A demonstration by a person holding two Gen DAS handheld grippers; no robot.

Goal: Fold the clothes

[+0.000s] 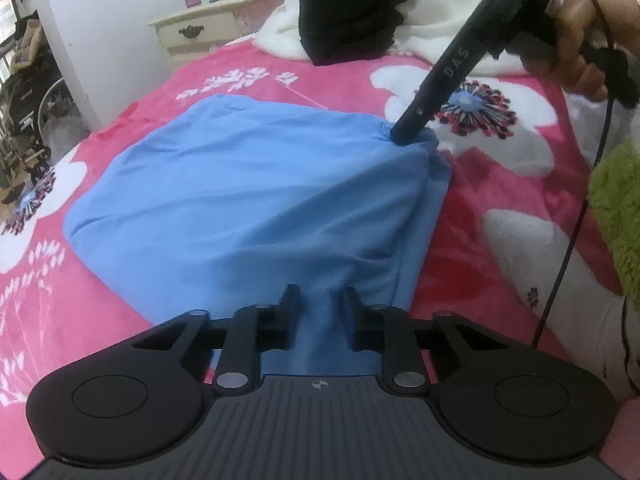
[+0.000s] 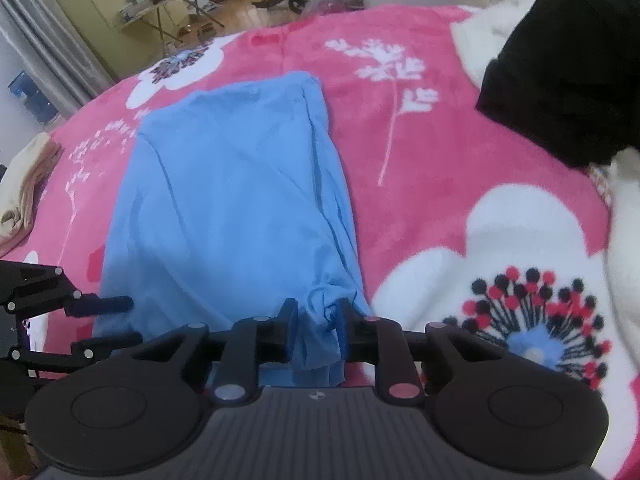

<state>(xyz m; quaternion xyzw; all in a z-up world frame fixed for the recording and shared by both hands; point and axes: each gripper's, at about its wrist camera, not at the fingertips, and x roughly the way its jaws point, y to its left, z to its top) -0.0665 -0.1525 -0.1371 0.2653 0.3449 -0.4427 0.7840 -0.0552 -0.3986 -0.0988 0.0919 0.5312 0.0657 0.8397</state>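
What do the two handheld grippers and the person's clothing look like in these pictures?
Both the left gripper and the right gripper are matt black, with ribbed grey bases, round side discs and silver pivot pins. The right one's long finger bears pale letters. A black cable trails from it, beside a fuzzy green sleeve.

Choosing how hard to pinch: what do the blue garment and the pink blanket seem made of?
Blue garment: thin matte knit, probably cotton jersey; it drapes in soft wrinkles. Pink blanket: plush fleece, likely synthetic; fuzzy nap with a slight sheen.
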